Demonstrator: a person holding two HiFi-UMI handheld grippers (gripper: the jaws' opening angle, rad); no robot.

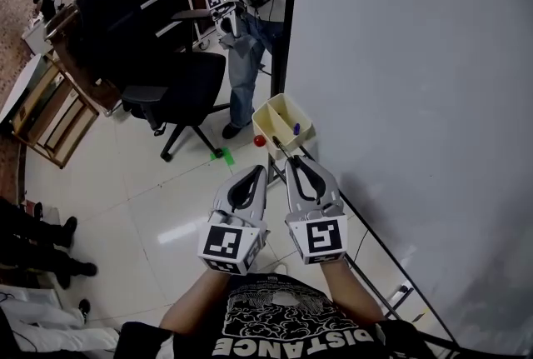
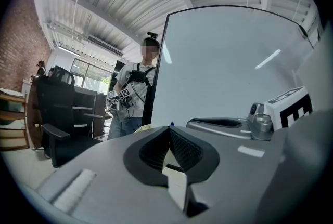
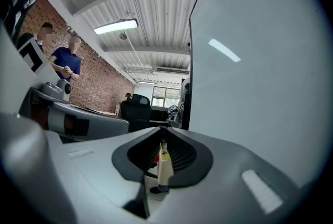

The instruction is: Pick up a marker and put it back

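Whiteboard (image 1: 416, 99) stood to the right of both claws. My right claw (image 1: 287, 158) pinched a dark marker (image 1: 279, 147) at its tips, pointing at the cream tray (image 1: 268, 109) just ahead. Beside it, my left claw (image 1: 259, 171) was pressed together, empty.

The left claw (image 1: 259, 171) and right claw (image 1: 291, 160) have matt grey plastic shells. The right claw's pads (image 3: 183, 153) are black, ribbed and look rubbery. The marker (image 3: 164, 165) has a smooth, pale plastic barrel. At the right of the frame, the whiteboard (image 1: 416, 82) is smooth with a faint sheen. The floor (image 1: 141, 207) is glossy pale tile. The bin (image 1: 263, 112) is smooth cream plastic. The office chair (image 1: 171, 78) looks like matt black fabric. At upper left, the shelves (image 1: 48, 112) are wood. The brick wall (image 3: 99, 82) is rough and red.
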